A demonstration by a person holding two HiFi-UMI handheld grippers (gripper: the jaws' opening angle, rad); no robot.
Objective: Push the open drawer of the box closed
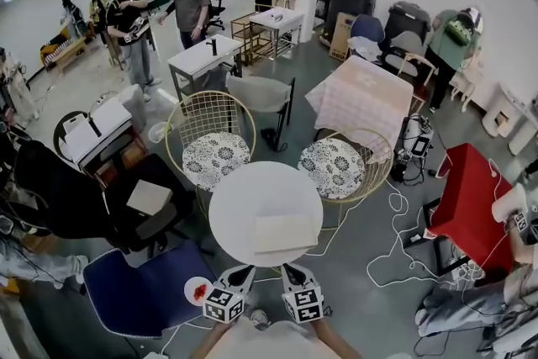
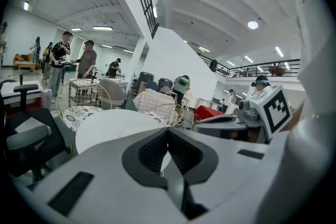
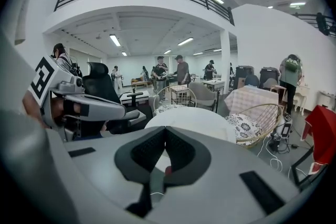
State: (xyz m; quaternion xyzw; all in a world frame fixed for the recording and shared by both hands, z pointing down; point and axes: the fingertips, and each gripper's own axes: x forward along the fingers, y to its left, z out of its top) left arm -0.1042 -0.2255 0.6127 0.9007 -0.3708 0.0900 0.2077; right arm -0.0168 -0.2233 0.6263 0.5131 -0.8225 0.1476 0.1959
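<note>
Two grippers show low at the near edge of the head view, side by side and short of the table: the left gripper (image 1: pixel 243 270) and the right gripper (image 1: pixel 291 268). Each gripper's own view shows its jaws closed tip to tip, with nothing held between them. Just left of the left gripper is a small white plate (image 1: pixel 197 290) with something red on it, by the edge of a blue chair (image 1: pixel 134 294); whether it rests on the seat I cannot tell. Ahead stands a round white table (image 1: pixel 244 197). The pale box (image 1: pixel 286 233) lies on its near right part, apart from both grippers; its drawer cannot be made out. Behind the table stand two wire chairs (image 1: pixel 206 113) with patterned cushions. Farther back, people (image 1: pixel 192 4) stand among small tables.
</note>
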